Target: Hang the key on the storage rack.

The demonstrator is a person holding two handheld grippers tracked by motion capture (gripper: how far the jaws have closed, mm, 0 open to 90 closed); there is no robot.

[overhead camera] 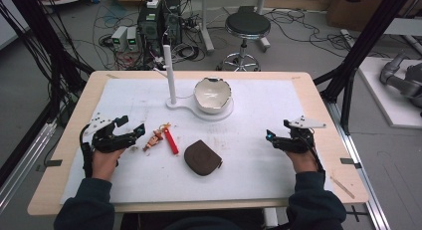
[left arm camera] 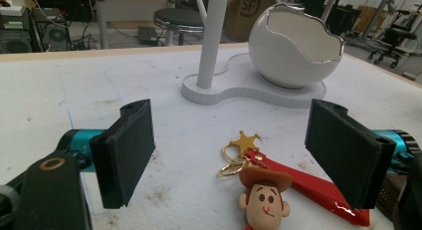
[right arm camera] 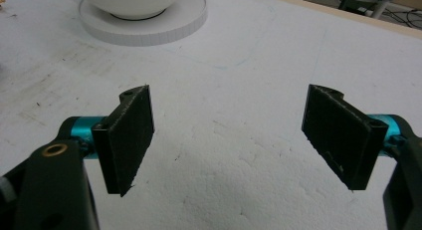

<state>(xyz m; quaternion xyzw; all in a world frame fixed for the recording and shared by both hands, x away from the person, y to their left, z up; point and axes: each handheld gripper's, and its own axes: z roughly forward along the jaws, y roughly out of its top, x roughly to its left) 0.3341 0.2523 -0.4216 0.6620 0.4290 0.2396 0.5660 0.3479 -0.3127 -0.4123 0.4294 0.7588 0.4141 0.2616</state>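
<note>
A cowboy-figure keychain [overhead camera: 155,137] with a gold star charm and a red strap [overhead camera: 171,141] lies on the white mat, left of centre. My left gripper [overhead camera: 132,125] is open just left of it. In the left gripper view the figure's head [left arm camera: 263,195] and the strap [left arm camera: 311,189] lie between and just ahead of the wide-apart jaws of the left gripper [left arm camera: 231,145], untouched. A brown round pouch [overhead camera: 201,158] rests near the middle. My right gripper [overhead camera: 278,130] hovers open at the right over bare mat, and the right gripper [right arm camera: 226,135] has nothing between its jaws.
A white cracked-egg bowl [overhead camera: 212,94] sits on a white stand [overhead camera: 221,114] with an upright post [overhead camera: 169,73] at the back centre. Past the table's far edge are a stool [overhead camera: 247,26], computer boxes [overhead camera: 159,21] and floor cables. Black frame posts [overhead camera: 366,41] flank the table.
</note>
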